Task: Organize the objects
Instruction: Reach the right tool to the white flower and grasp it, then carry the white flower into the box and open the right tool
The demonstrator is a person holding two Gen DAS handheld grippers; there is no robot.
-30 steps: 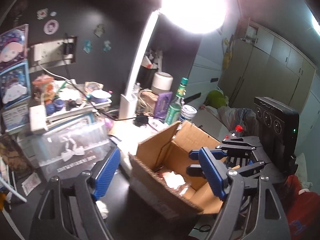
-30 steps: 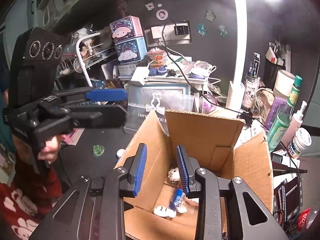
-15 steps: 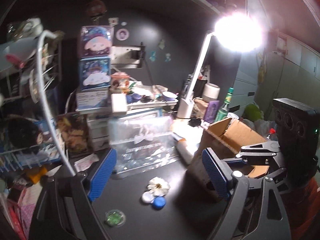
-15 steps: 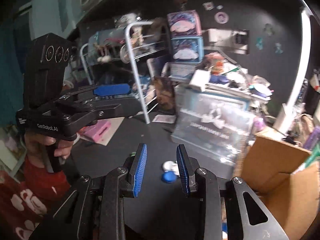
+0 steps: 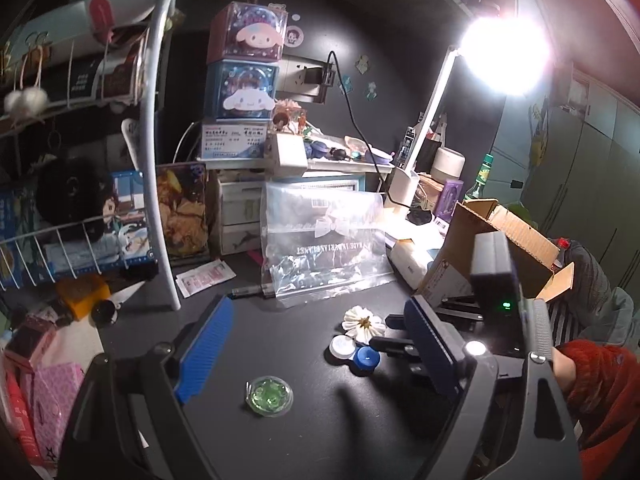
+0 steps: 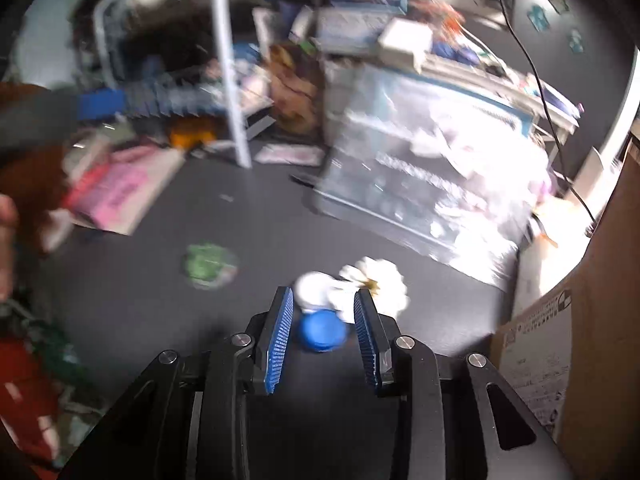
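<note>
Surface point(image 5: 320, 420): dark, matte, crowded at the back and left edges; bare patch in the middle holds three small items.
Lens case point(image 5: 354, 354): twin-cup case, one white cap, one blue cap, lying flat on the surface. In the right wrist view point(image 6: 320, 320) it sits between the right gripper's two blue pads; contact cannot be judged, the frame is blurred.
Flower point(image 5: 364, 323): white fabric flower with a yellow centre, touching the far side of the lens case; also seen at point(image 6: 376, 280), just beyond the right pad.
Green disc point(image 5: 269, 395): small clear round container with green contents, alone on the surface, left of and nearer than the lens case; blurred at point(image 6: 210, 266).
Left gripper point(image 5: 316, 354): jaws spread wide, holding nothing, raised above the surface with the green disc and the lens case visible between the pads.
Right gripper point(image 6: 322, 334): jaws parted, low over the surface, straddling the lens case, not closed on it. Its body shows in the left wrist view at point(image 5: 400, 350).
Cardboard box point(image 5: 496, 248): flaps open, standing at the right edge of the surface, beside the right gripper.
Clear bag point(image 5: 320, 248): plastic zip bag with a bow print, propped behind the flower.
Lamp point(image 5: 502, 54): lit, glare washes out the upper right.
</note>
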